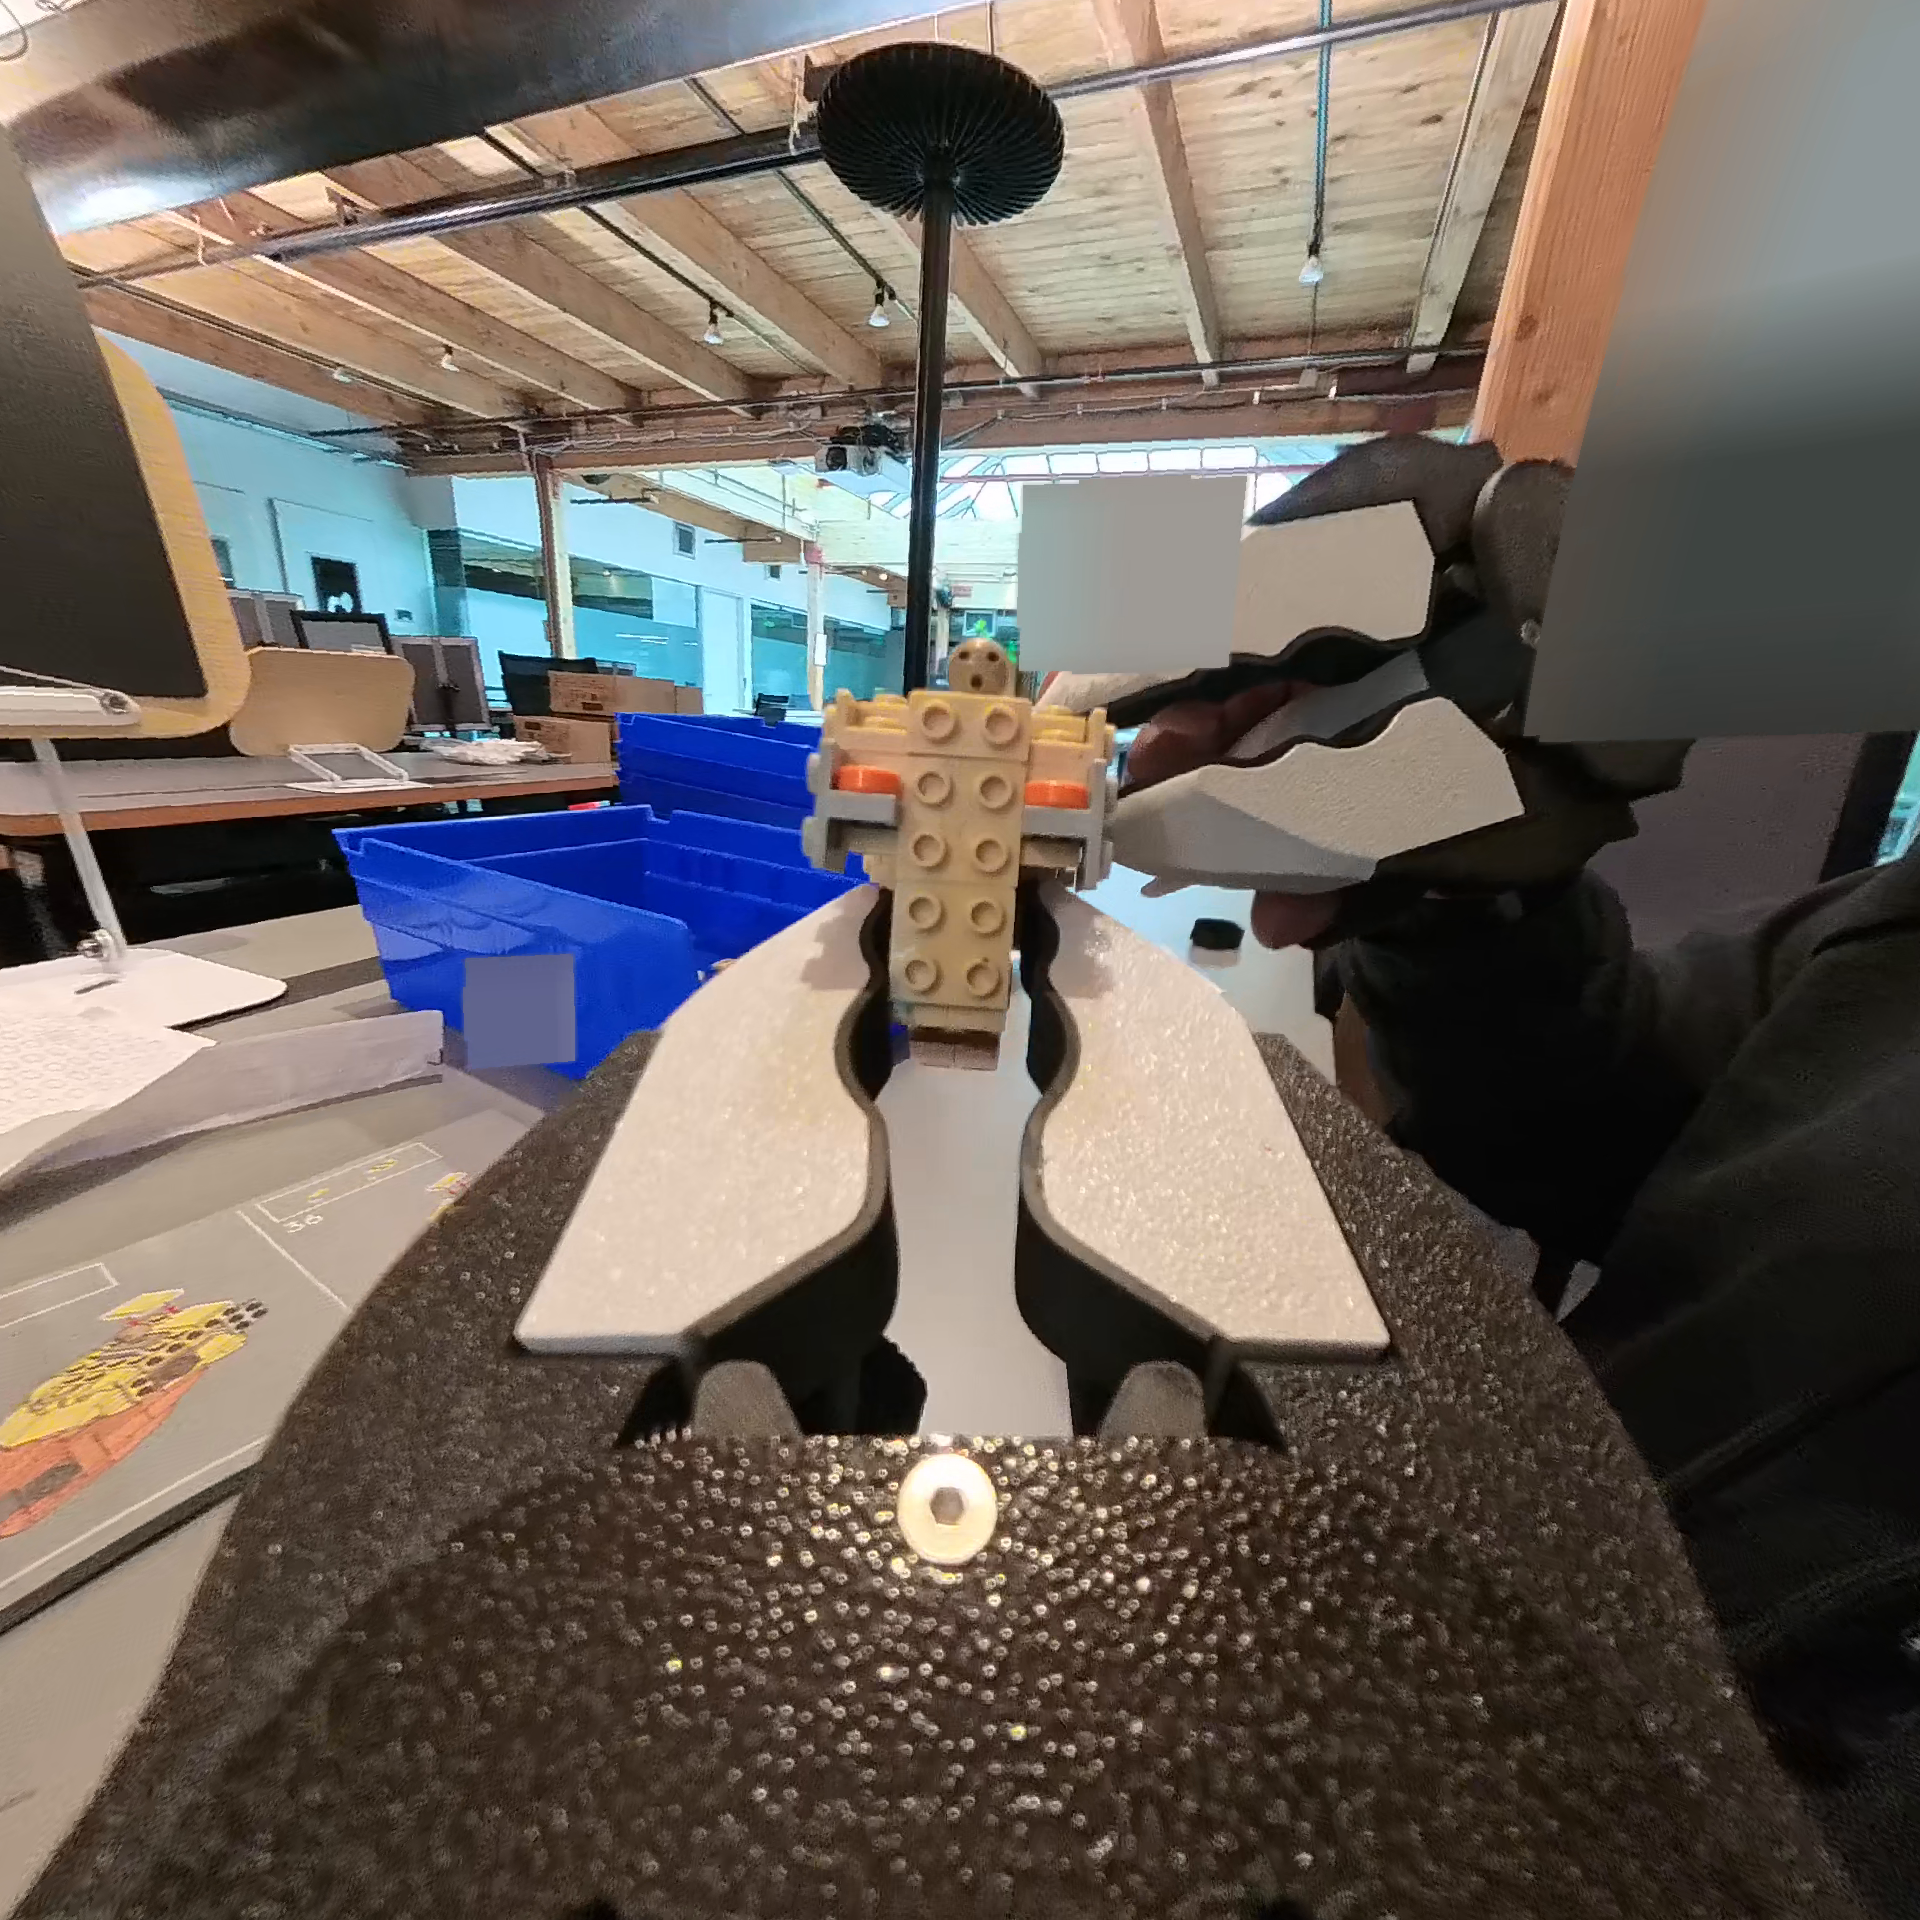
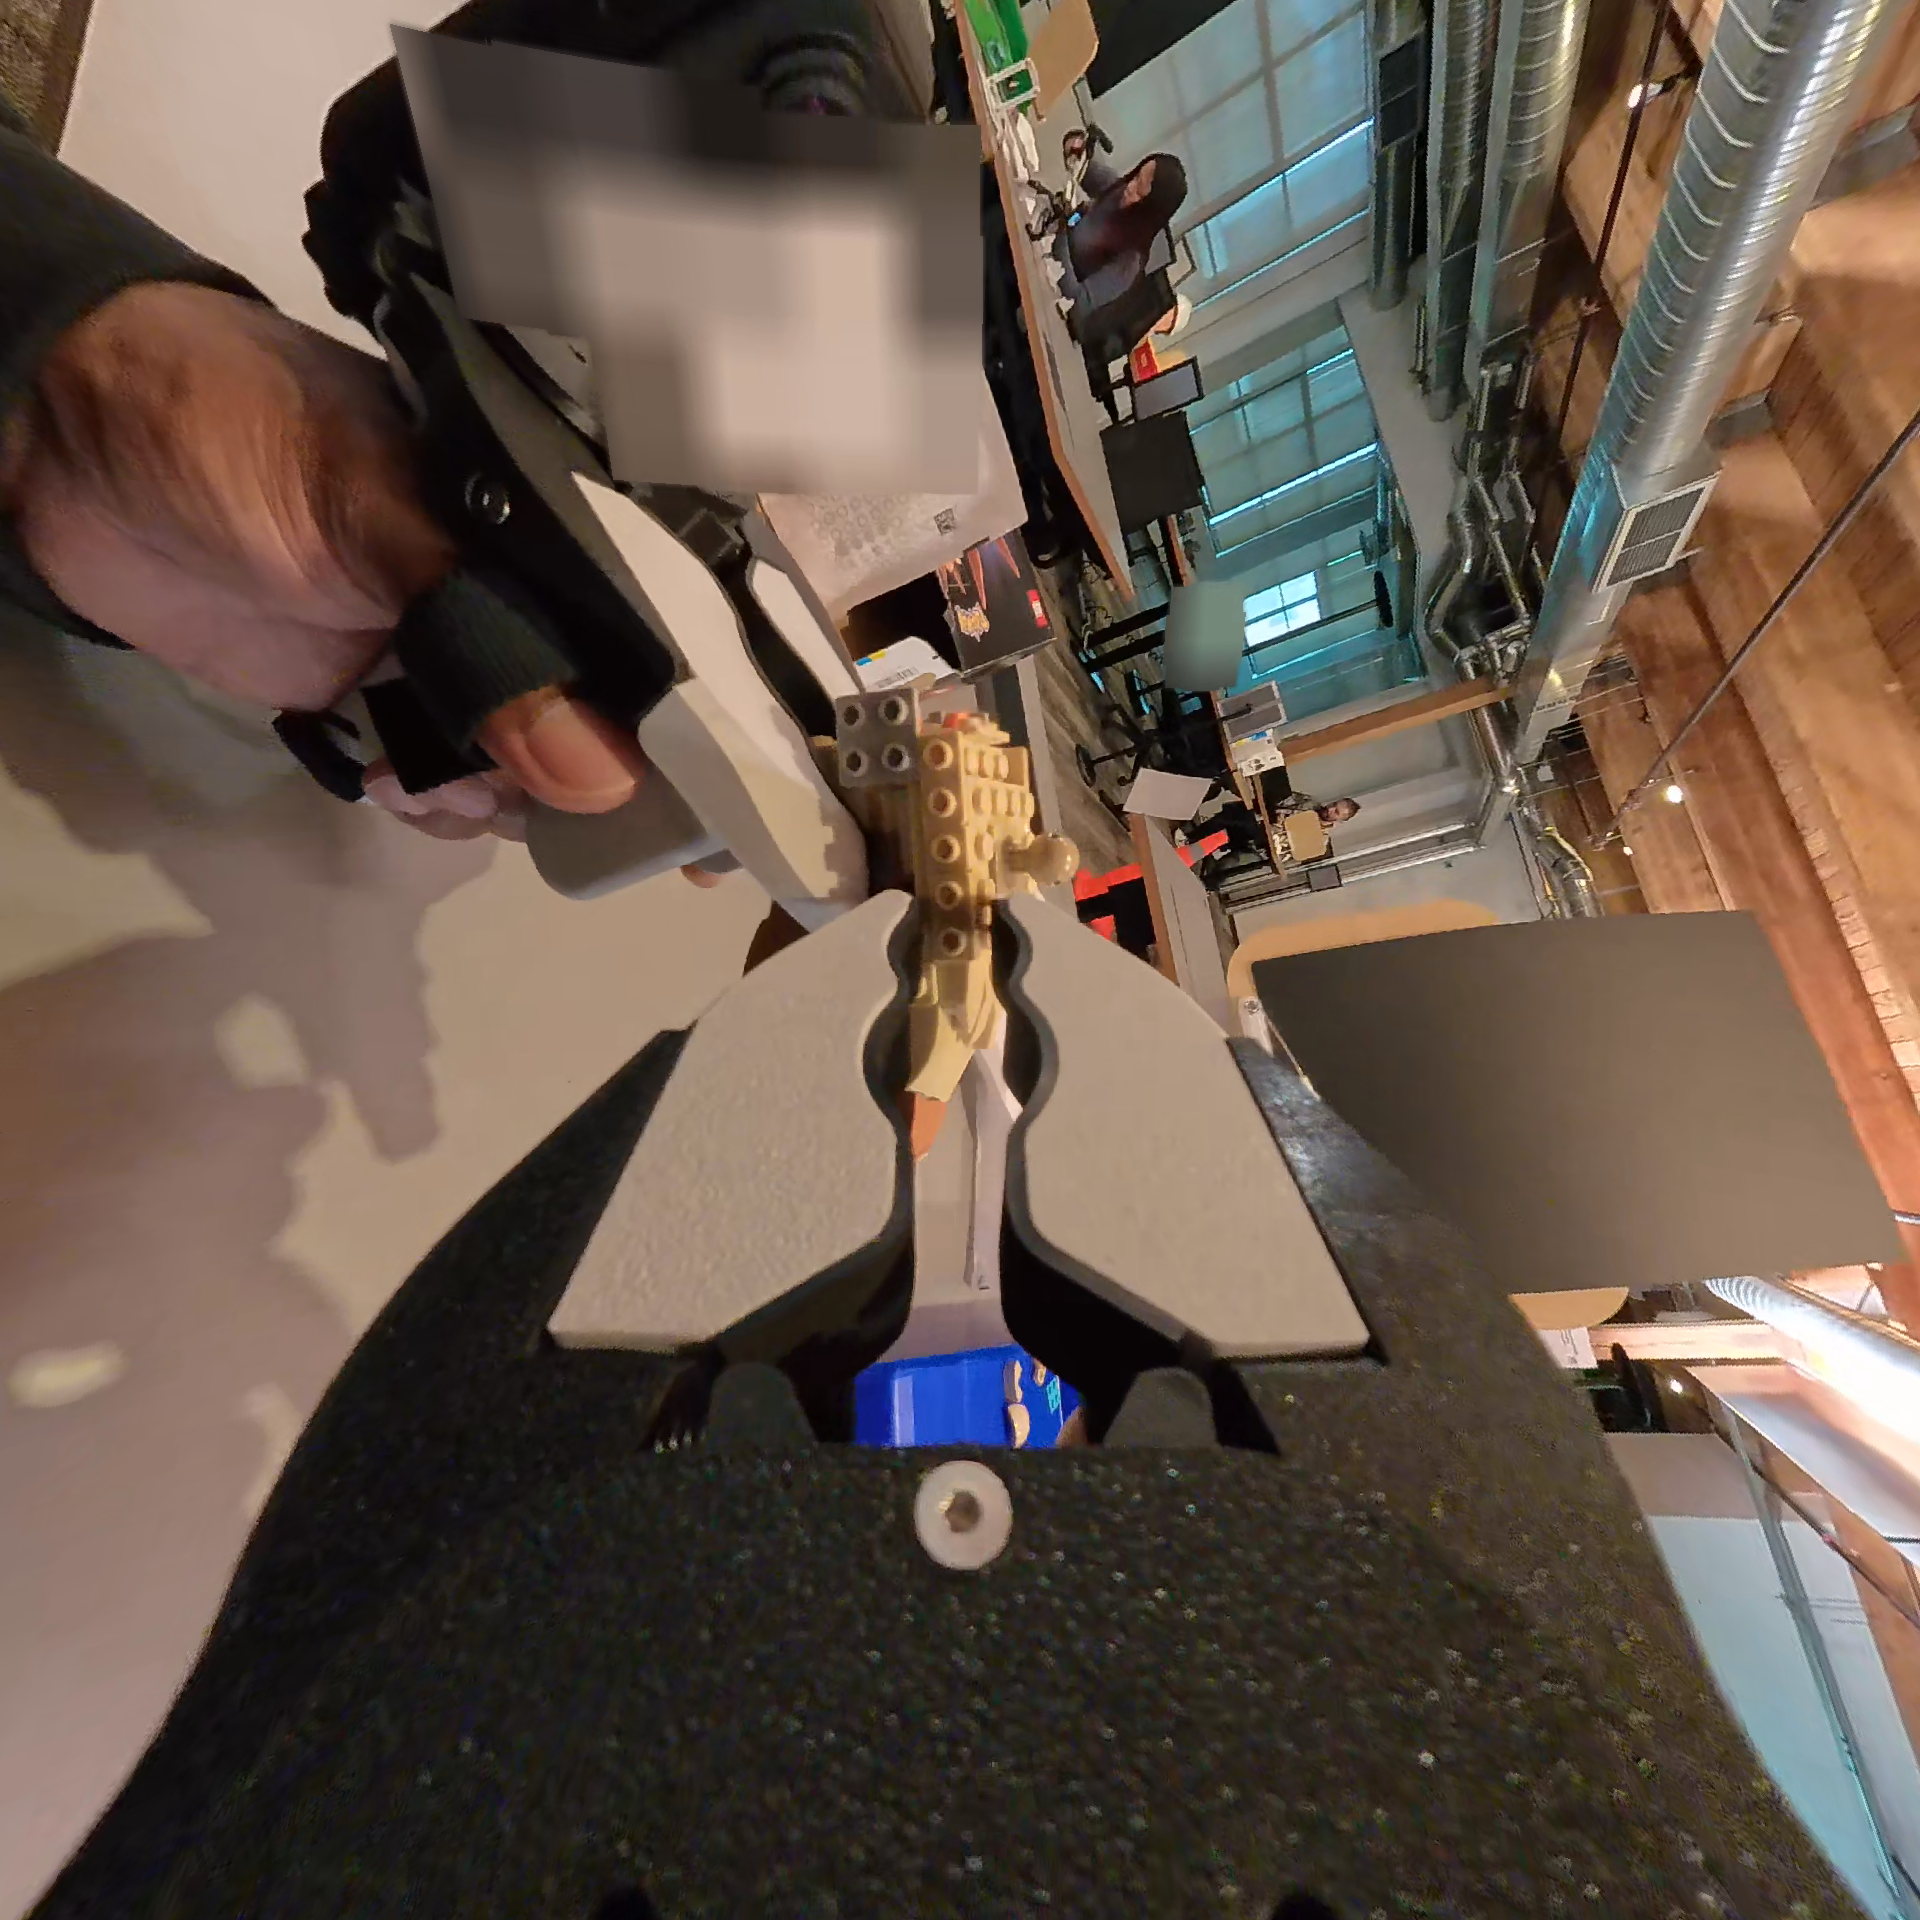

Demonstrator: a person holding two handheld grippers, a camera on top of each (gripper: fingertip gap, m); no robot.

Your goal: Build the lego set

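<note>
Tan LEGO assembly clamped by both hand-held grippers, frame centre.
Left hand-held gripper (image 1: 951,940) grasps the tan LEGO assembly (image 1: 956,831) by its lower end; right hand-held gripper (image 2: 951,925) grips one side, above blue bins (image 1: 540,914).

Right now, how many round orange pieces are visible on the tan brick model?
2: one round orange piece on the left wing of the tan brick model, another on its right wing. Others may be hidden behind.

The right tool (image 2: 951,935) pinches the tan brick assembly (image 2: 961,831) between its fingertips; the left tool (image 2: 821,831) meets the same assembly from the left, above the bench (image 2: 208,1143)
</note>
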